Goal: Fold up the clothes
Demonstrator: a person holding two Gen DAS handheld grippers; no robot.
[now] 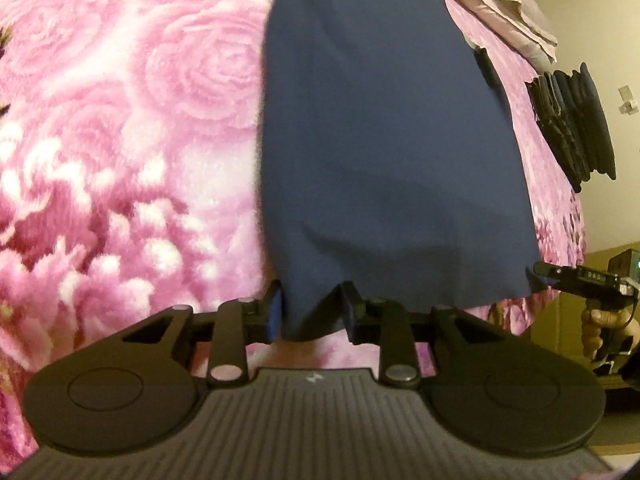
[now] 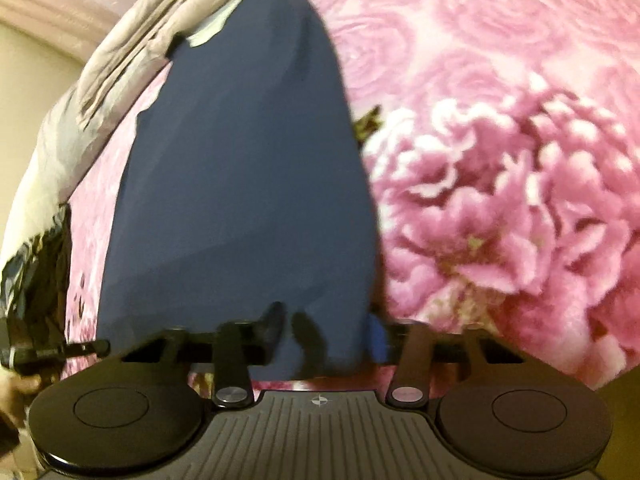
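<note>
A long, smooth navy-blue fabric garment (image 1: 380,152) lies flat in a tapering strip on a plush pink rose-patterned blanket (image 1: 132,128). The left gripper (image 1: 314,306) has its fingers narrowed with the cloth's near hem bunched between them, apparently pinched. The right gripper (image 2: 320,328) is blurred; its fingers straddle the hem's other corner, grip uncertain. Crumpled mauve cloth (image 1: 508,4) and a stack of folded dark clothes (image 1: 572,128) sit beyond.

A plush pink blanket (image 1: 120,120) printed with large roses and peonies covers the bed. Behind it stands a plain cream wall (image 1: 592,20) carrying a small white wall plate (image 1: 627,100). The light is warm and dim, yellowish.
</note>
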